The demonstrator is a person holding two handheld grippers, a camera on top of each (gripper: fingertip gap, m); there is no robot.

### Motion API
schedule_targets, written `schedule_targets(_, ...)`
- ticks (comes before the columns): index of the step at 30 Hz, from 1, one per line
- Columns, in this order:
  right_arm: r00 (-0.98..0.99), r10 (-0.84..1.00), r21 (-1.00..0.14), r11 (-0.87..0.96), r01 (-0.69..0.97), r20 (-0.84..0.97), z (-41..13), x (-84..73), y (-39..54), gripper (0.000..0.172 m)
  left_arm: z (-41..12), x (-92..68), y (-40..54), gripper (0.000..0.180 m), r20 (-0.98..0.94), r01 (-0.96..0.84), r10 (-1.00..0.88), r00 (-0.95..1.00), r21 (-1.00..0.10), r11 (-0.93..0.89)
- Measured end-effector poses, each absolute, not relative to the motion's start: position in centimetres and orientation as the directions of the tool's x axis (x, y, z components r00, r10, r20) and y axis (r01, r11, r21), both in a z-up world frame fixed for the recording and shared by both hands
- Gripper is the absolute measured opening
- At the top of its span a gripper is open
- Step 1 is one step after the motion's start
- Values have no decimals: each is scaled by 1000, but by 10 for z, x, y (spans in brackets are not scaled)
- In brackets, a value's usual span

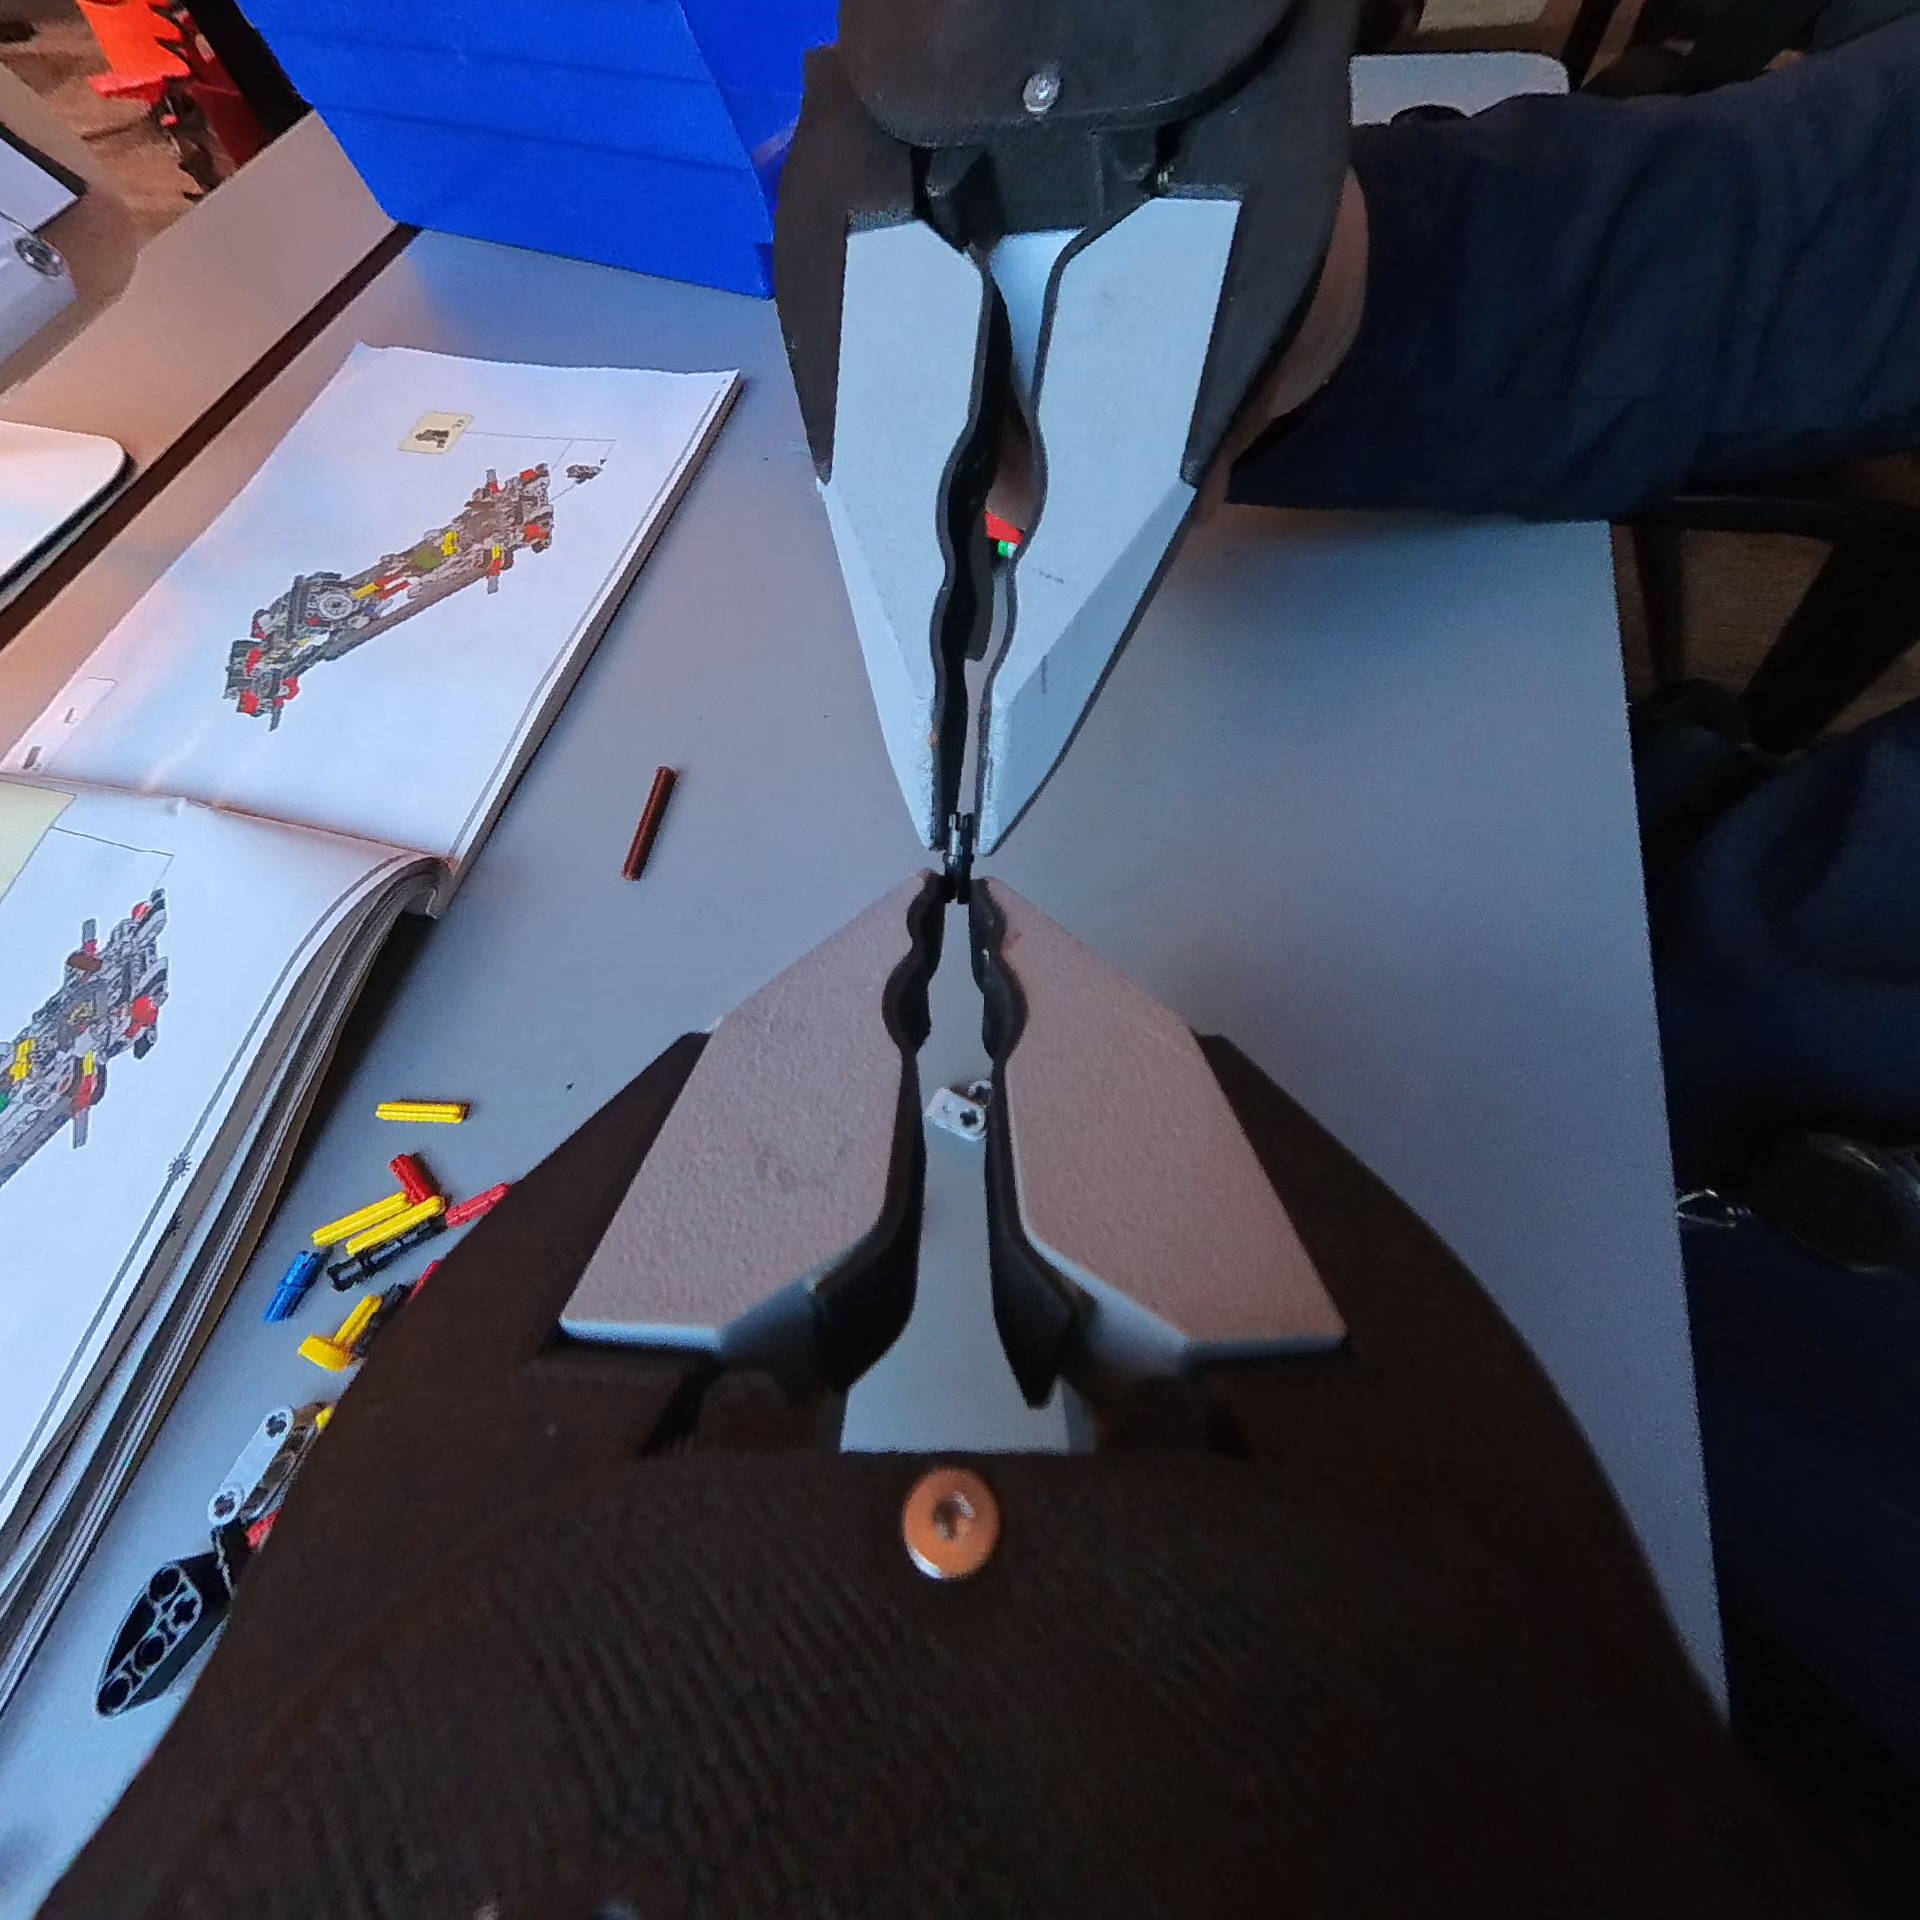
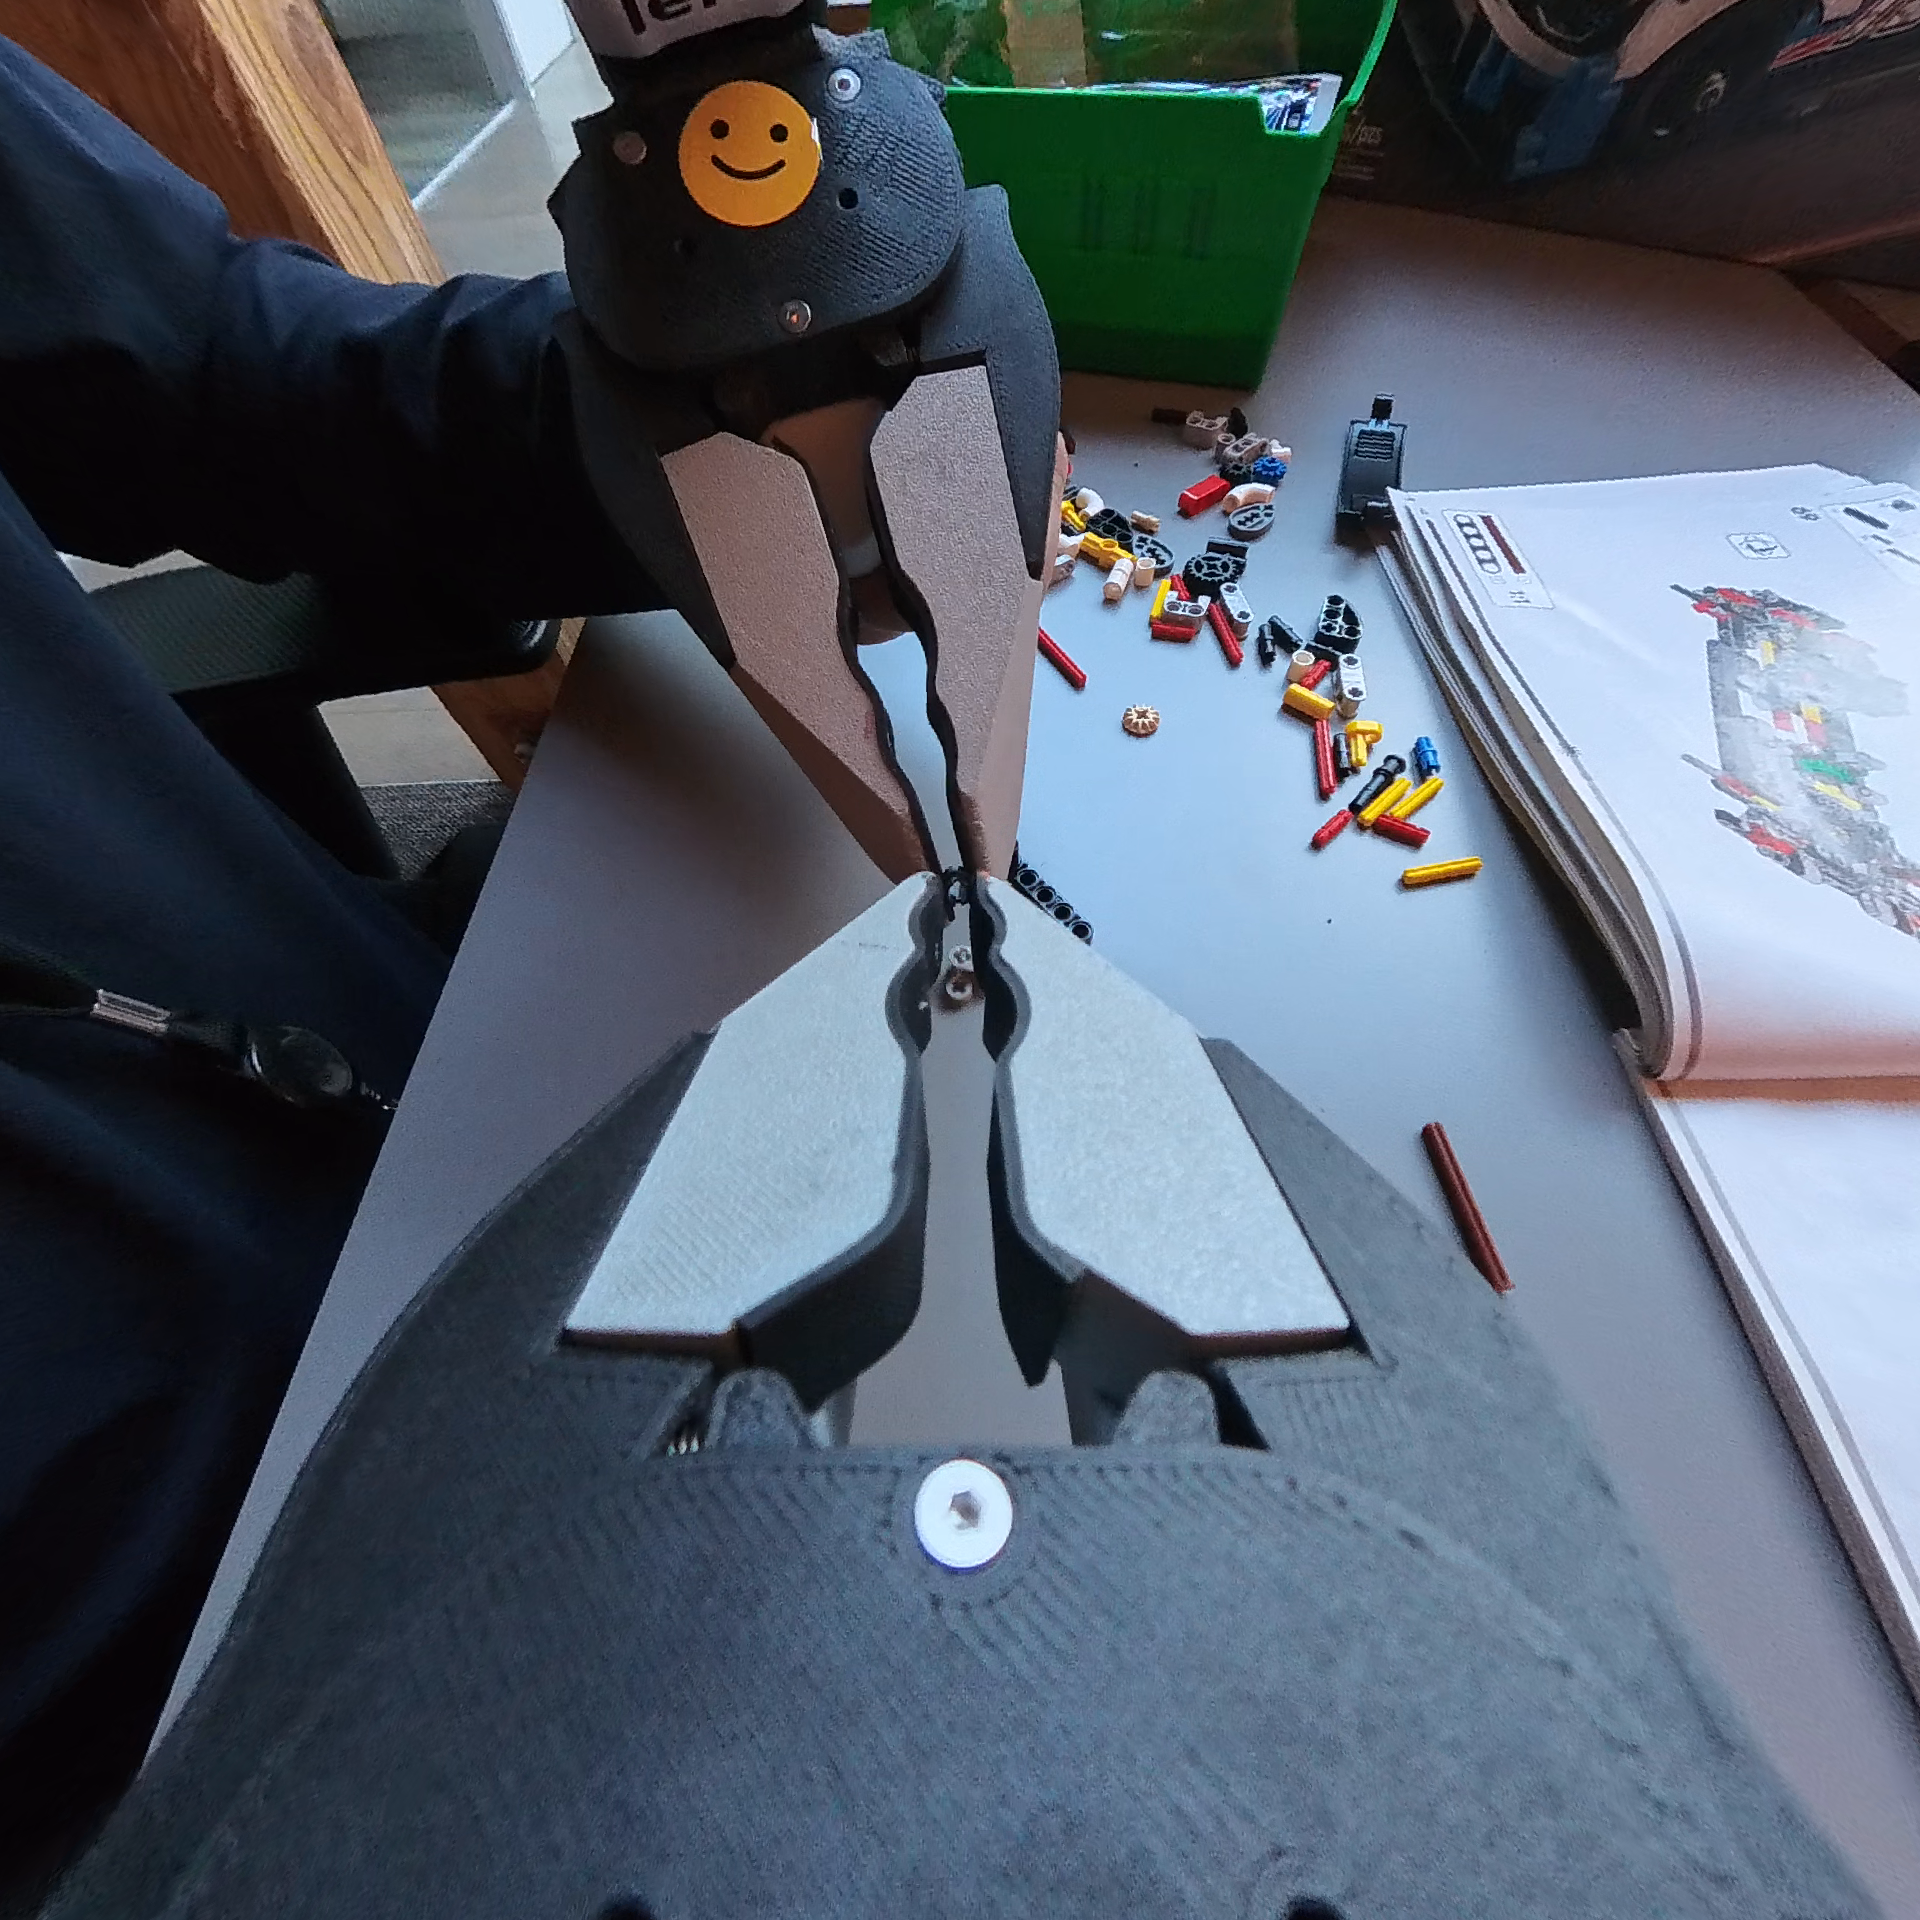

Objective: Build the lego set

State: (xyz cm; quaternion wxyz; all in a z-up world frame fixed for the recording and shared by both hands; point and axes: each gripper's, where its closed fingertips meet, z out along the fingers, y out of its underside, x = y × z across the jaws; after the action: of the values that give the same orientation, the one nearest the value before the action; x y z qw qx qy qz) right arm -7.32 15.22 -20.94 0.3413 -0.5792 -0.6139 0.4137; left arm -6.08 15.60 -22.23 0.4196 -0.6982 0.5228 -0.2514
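My two grippers meet tip to tip above the grey table (image 1: 1299, 831). A small black pin (image 1: 958, 854) spans the two sets of fingertips. My left gripper (image 1: 956, 888) is shut on its near end. My right gripper (image 1: 961, 826) comes in from the far side and is shut on the other end. In the right wrist view the same black pin (image 2: 954, 891) sits between my right gripper (image 2: 956, 896) and my left gripper (image 2: 951, 868). A small light grey piece (image 1: 961, 1112) lies on the table below the left fingers; it also shows in the right wrist view (image 2: 956, 982).
An open instruction booklet (image 1: 312, 644) (image 2: 1714, 748) lies beside a brown axle (image 1: 649, 824) (image 2: 1465, 1205). Loose coloured pieces (image 1: 384, 1226) (image 2: 1247, 603) are scattered nearby, with a black beam (image 2: 1055, 899). A blue bin (image 1: 540, 125) and a green bin (image 2: 1143, 229) stand at the back. A person's dark sleeve (image 1: 1610, 312) is close. Less than 4 cm separates the two grippers' tips. The small light grey piece (image 1: 961, 1112) is about 7 centimetres from my left fingertips.
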Motion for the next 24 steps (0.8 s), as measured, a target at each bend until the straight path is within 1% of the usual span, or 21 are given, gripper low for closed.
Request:
schedule_targets(5,-82,989,-890,-71,449,-120,-214,-74,154,1,-224,-63,156,2,-65,-517,-940,336,-847,-127)
schedule_targets(6,-65,990,-884,-83,461,-127,-216,-73,156,1,-226,-67,157,6,-63,-533,-937,344,-835,-139)
schedule_targets(7,-51,991,-880,-86,467,-123,-216,-72,160,1,-231,-75,160,18,-77,-564,-927,367,-811,-156)
schedule_targets(8,-44,992,-878,-81,471,-115,-217,-71,162,1,-235,-86,164,24,-97,-594,-915,392,-786,-171)
schedule_targets(13,-62,997,-820,0,572,-43,-230,-73,169,1,-261,-121,165,30,-57,-641,-894,445,-717,-274)
schedule_targets(17,-102,994,-749,89,656,29,-245,-88,176,1,-286,-124,170,32,-60,-684,-890,452,-664,-302)
schedule_targets(19,-118,990,-710,133,691,72,-253,-94,181,1,-287,-118,170,32,-47,-678,-901,431,-676,-289)
schedule_targets(20,-131,987,-700,155,697,89,-254,-97,182,1,-288,-117,169,29,-45,-682,-909,415,-677,-278)
schedule_targets(22,-161,982,-684,184,706,98,-257,-101,181,1,-289,-116,172,7,-62,-690,-925,374,-685,-234)
schedule_targets(24,-189,977,-662,204,721,95,-261,-103,180,1,-289,-116,174,6,-51,-694,-947,317,-694,-194)
